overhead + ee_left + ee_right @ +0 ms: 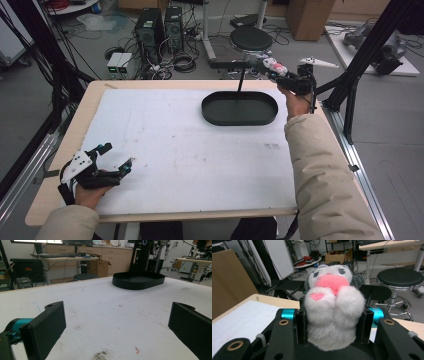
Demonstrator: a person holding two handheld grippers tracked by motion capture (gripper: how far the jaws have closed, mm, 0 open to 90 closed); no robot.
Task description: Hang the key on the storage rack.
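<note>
A white and grey plush toy [333, 310] with a pink nose and a pink heart sits squeezed between the jaws of my right gripper [333, 325]. In the high view that right gripper [280, 71] holds the plush toy [274, 66] in the air past the table's far right corner, just beyond the black oval tray [240, 108]. My left gripper [114, 156] rests low over the white mat near the front left, jaws wide apart with nothing between them. Its own view looks across the mat to the black oval tray [139, 280], which is empty.
The white mat [185, 150] covers most of the wooden table [60, 200]. A black stool [251, 39] and a dark stand stand just behind the table's far edge. Black frame posts [365, 50] rise at the right, cables and computer towers [150, 30] lie on the floor behind.
</note>
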